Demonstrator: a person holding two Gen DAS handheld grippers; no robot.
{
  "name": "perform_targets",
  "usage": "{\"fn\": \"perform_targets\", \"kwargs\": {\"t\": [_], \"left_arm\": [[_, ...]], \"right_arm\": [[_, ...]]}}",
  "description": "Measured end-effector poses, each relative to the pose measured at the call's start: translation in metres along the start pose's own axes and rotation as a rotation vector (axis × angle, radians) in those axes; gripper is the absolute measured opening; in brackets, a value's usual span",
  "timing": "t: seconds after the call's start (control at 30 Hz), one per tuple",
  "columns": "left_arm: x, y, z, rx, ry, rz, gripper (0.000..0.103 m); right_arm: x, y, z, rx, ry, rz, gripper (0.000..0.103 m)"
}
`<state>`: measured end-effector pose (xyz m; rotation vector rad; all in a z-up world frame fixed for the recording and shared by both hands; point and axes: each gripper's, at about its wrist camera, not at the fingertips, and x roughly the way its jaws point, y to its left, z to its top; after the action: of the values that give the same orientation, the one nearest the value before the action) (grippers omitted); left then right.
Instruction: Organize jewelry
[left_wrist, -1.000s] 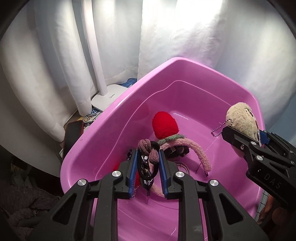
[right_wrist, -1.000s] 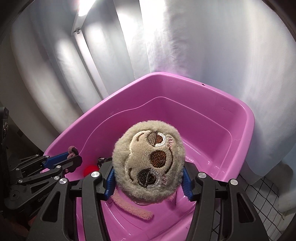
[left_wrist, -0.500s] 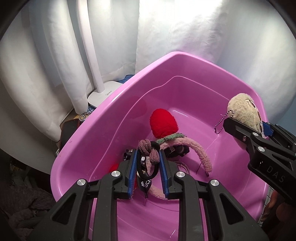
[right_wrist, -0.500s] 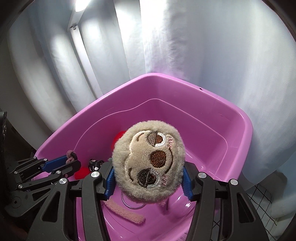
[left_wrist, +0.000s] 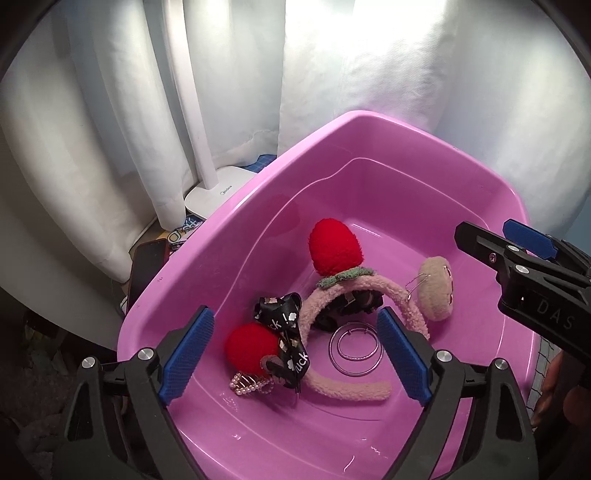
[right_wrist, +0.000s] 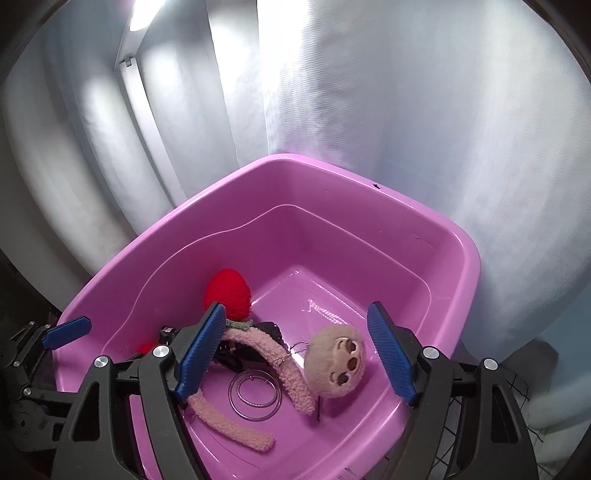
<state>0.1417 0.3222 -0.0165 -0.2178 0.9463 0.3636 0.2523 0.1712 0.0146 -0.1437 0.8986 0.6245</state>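
Note:
A pink plastic tub (left_wrist: 229, 236) (right_wrist: 454, 266) holds the accessories. A beige plush sloth keychain (left_wrist: 437, 291) (right_wrist: 338, 362) lies on the tub floor. A black ribbon hair tie (left_wrist: 284, 332) lies beside a red pom-pom (left_wrist: 251, 345) and a pearl clip (left_wrist: 251, 384). A fuzzy pink headband (left_wrist: 354, 288) (right_wrist: 266, 347) with a red strawberry (left_wrist: 332, 247) (right_wrist: 227, 293) and two metal hoop rings (left_wrist: 354, 347) (right_wrist: 255, 395) lie in the middle. My left gripper (left_wrist: 295, 354) is open and empty above the tub. My right gripper (right_wrist: 295, 358) is open and empty above the sloth.
White curtains (left_wrist: 110, 110) hang behind the tub. A white lamp base (left_wrist: 218, 192) stands on the floor to the left, with a dark phone (left_wrist: 147, 269) next to the tub's left rim. A tiled floor patch (right_wrist: 517, 417) shows at the right.
Both grippers have opened. The hair tie has dropped from the left gripper and the sloth from the right gripper; both now lie in the tub.

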Motion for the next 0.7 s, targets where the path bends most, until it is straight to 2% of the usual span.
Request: {"fn": "perform_targets", "kwargs": {"t": [0.17, 0.7], "left_arm": [[0.000, 0.003, -0.001, -0.014, 0.018, 0.009, 0.094], [-0.012, 0.001, 0.002, -0.008, -0.002, 0.032, 0.094]], "right_arm": [[-0.009, -0.002, -0.005, 0.017, -0.010, -0.011, 0.075], [-0.029, -0.007, -0.027, 0.047, -0.007, -0.023, 0.075]]}}
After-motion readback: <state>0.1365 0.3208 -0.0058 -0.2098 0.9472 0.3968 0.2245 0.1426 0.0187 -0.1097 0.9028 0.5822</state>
